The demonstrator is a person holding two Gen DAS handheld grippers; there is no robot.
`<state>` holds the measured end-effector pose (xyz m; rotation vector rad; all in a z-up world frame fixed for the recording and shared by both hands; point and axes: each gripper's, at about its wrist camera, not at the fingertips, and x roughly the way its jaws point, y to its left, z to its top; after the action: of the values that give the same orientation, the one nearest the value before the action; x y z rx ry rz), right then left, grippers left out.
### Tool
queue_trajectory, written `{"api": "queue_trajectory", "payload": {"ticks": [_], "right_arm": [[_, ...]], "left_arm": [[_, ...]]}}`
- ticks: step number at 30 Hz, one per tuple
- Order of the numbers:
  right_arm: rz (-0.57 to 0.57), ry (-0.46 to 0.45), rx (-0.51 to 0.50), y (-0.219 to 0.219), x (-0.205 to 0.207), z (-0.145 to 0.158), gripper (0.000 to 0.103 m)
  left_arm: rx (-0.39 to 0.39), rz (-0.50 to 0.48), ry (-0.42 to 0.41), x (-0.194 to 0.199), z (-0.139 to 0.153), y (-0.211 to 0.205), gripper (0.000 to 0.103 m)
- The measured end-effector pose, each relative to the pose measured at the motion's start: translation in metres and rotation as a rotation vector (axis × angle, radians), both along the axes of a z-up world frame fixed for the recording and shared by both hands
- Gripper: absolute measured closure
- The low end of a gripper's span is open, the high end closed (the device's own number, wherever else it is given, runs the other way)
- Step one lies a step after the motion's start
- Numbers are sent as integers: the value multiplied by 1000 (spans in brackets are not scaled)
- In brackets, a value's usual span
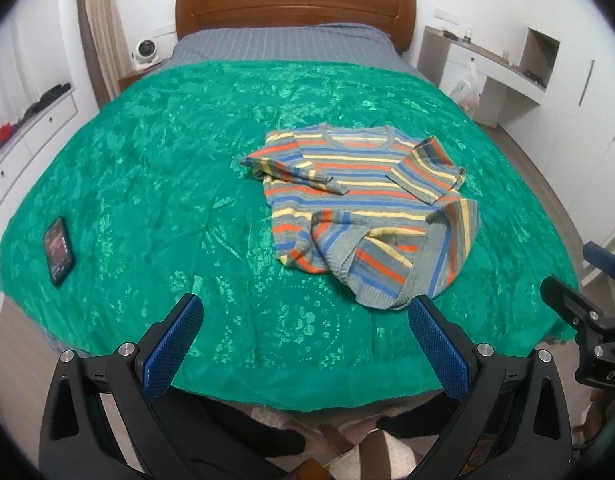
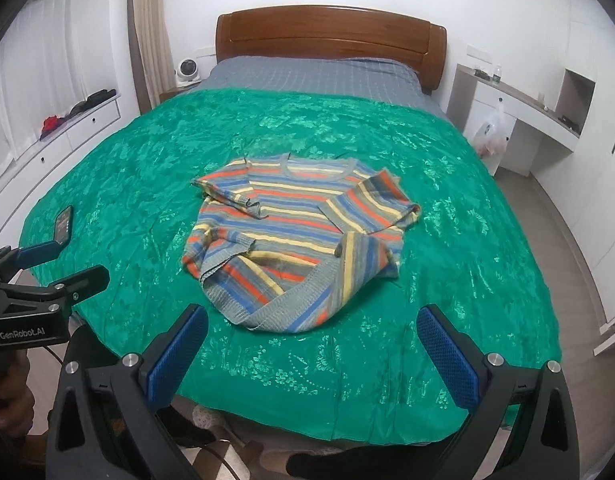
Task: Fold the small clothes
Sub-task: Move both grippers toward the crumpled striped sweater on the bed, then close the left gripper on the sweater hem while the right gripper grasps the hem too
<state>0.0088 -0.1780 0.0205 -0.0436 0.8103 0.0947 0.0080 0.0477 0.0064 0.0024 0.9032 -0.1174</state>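
Green floral bedspread (image 1: 147, 168) covers bed, wooden headboard (image 1: 295, 8) behind, phone (image 1: 58, 250) near left edge. Striped sweater (image 1: 367, 208) lies rumpled mid-bed. Left gripper (image 1: 305, 320) and right gripper (image 2: 311, 332) spread wide, empty, above near edge.

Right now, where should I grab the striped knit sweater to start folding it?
Take the striped knit sweater by its ribbed grey hem, approaching from the bed's foot. That edge lies nearest and crumpled upward, giving the open jaws a raised ridge to pinch.

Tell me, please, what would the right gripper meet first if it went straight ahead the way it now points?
Probably the near hem of the striped sweater on the green bedspread; the open right gripper points at it, though depth is uncertain.
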Motion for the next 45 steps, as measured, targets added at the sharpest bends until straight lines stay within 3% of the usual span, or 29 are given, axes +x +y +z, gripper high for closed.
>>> {"api": "queue_trajectory", "payload": {"ticks": [4,17,33,40,45], "right_arm": [[6,23,21,1,2,-8,0],[8,30,16,4,8,-13,0],[-44,13,-18,-8,9,-7,0],[-75,80,-22,-26,22,-33,0],[-86,65,-49,-40,21,-37,0]], "left_arm": [[-13,-2,41,0,-9,-1,0],[-5,-28,44,3,-14,-8,0],[-26,60,34,7,-13,22,0],[0,0,61,26,-30,5,1],[-9,-47,41,31,-27,-8,1]]}}
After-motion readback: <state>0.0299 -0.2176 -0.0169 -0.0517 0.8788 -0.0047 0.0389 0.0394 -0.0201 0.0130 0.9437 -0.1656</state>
